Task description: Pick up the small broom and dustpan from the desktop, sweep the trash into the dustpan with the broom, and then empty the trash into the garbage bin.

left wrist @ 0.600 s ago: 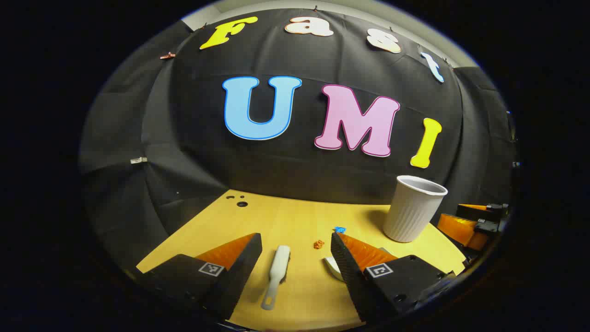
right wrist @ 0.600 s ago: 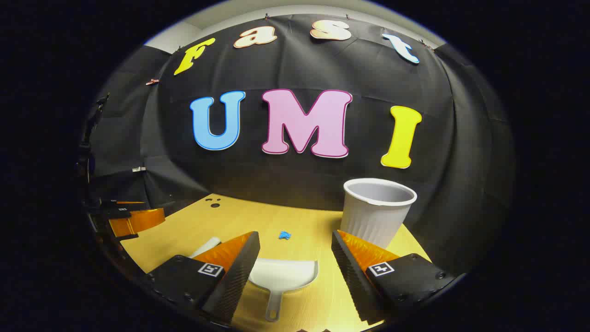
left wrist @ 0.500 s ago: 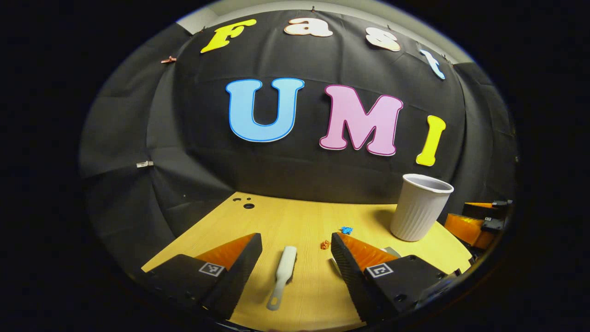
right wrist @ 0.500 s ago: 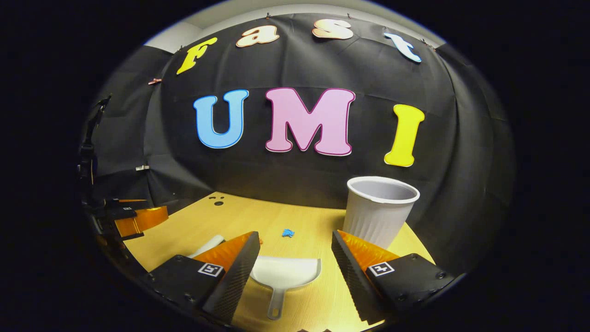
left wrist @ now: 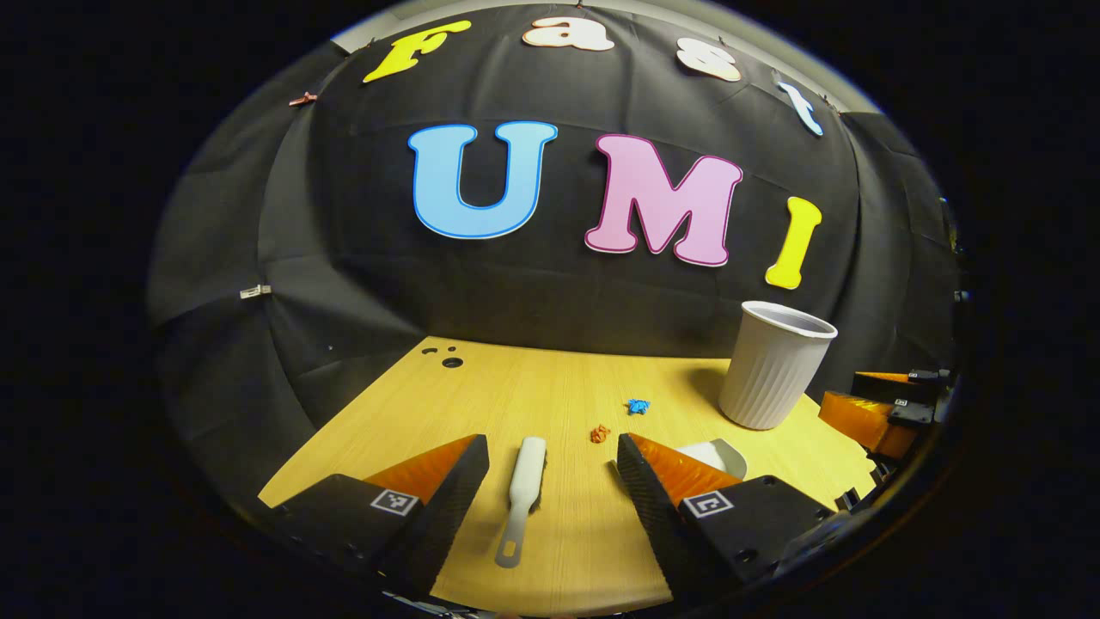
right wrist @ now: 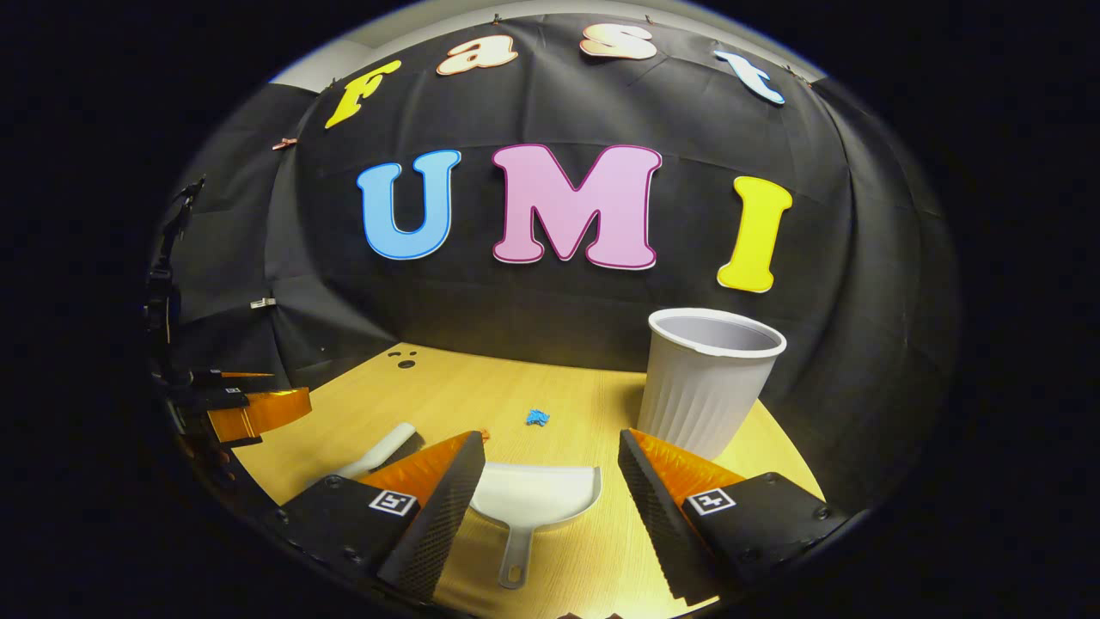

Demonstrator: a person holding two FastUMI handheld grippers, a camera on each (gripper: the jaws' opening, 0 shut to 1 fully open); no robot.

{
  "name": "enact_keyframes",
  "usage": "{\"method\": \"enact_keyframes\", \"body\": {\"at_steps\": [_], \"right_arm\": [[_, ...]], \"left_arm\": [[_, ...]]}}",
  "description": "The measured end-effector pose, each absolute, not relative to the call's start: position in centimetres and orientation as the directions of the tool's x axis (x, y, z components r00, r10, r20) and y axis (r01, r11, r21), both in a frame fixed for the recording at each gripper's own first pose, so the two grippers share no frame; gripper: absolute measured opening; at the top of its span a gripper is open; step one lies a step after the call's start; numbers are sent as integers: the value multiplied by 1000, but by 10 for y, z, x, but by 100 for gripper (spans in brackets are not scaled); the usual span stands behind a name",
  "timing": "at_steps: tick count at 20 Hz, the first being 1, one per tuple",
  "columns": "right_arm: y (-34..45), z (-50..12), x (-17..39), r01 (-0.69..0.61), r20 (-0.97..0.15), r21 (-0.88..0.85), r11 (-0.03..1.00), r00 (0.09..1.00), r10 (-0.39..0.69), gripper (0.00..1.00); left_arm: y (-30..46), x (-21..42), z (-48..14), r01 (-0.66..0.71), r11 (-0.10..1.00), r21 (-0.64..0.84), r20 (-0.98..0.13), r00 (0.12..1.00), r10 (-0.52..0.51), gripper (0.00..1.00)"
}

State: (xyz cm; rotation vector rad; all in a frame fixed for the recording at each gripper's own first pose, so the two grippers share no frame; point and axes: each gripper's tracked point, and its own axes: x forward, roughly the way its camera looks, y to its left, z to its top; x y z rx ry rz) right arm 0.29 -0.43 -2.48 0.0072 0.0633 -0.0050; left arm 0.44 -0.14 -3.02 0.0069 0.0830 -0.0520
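Broom (left wrist: 521,497) lies flat on the counter (left wrist: 533,391) in the left gripper view, handle pointing back toward the camera, centred between the fingers of the left tool (left wrist: 550,481); the tool stands wide and empty, lined up, I judge, so it can drop straight onto the handle; an orange scrap (left wrist: 599,433) and a blue scrap (left wrist: 637,406) lie just beyond, with the bin (left wrist: 775,365) upright at the far right and the right tool (left wrist: 876,411) beside it.

Dustpan (right wrist: 528,503) sits in the right gripper view, mouth facing the blue scrap (right wrist: 537,417), handle between the fingers of the right tool (right wrist: 550,490), which is also wide and holding nothing; the broom (right wrist: 382,449) shows to the left, the left tool (right wrist: 249,408) farther off, the bin (right wrist: 709,378) close by for emptying.
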Motion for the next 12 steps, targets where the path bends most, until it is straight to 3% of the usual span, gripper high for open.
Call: {"method": "enact_keyframes", "body": {"at_steps": [8, 12], "right_arm": [[-6, -56, 15, 1, -155, 67, 998, 988, 9, 98], [-10, -70, 23, 12, -208, 95, 995, 978, 8, 98]], "left_arm": [[15, 32, -84, 36, 999, 2, -209, 977, -35, 96], [20, 48, -137, 41, 999, -18, -344, 938, -44, 96]]}}
